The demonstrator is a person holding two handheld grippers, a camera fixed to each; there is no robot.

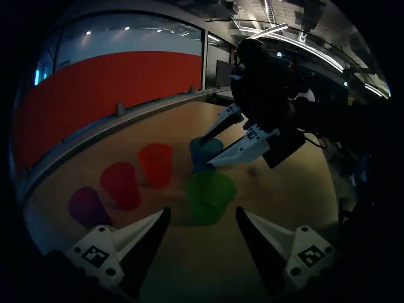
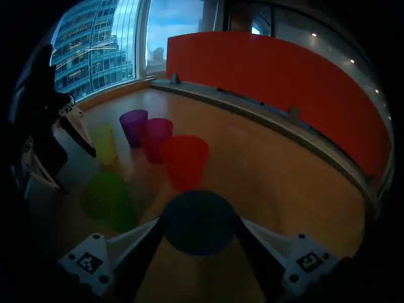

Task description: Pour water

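In the left gripper view, the fingers carry black-and-white square code markers point(image 1: 96, 255); the left gripper point(image 1: 202, 222) stands spread wide, touching nothing, with the translucent green plastic cup point(image 1: 209, 194) on the wooden table point(image 1: 293, 187) just ahead of its tips; behind it, the right gripper point(image 1: 206, 152) flanks the translucent blue plastic cup point(image 1: 217, 147); in the right gripper view, we see that gripper's fingers point(image 2: 146, 237) pressing both sides of the blue cup, with a red plastic cup point(image 2: 184, 159), a magenta plastic cup point(image 2: 157, 136) and a purple plastic cup point(image 2: 133, 125) standing beyond.
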